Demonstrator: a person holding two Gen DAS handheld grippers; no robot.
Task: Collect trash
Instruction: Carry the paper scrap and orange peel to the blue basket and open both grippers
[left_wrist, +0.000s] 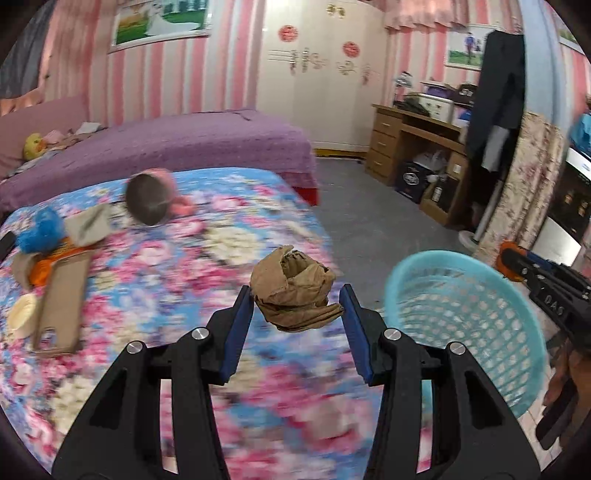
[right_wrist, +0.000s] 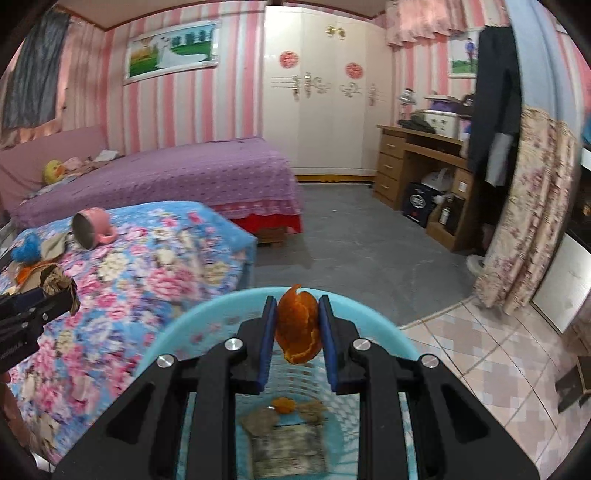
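While the left gripper (left_wrist: 297, 301) pinches a crumpled paper ball (left_wrist: 293, 293), the basket (left_wrist: 469, 321) sits at three o'clock; the right gripper (right_wrist: 297, 320) clamps orange peel (right_wrist: 298, 325), probably over it.

Blurred letters, perhaps "DAS", on right tool (left_wrist: 517, 264)

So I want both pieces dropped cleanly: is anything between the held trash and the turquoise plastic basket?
Nothing visible. The right gripper holds the orange peel above the open turquoise plastic basket; the left gripper's crumpled brown paper ball has clear air toward its rim.
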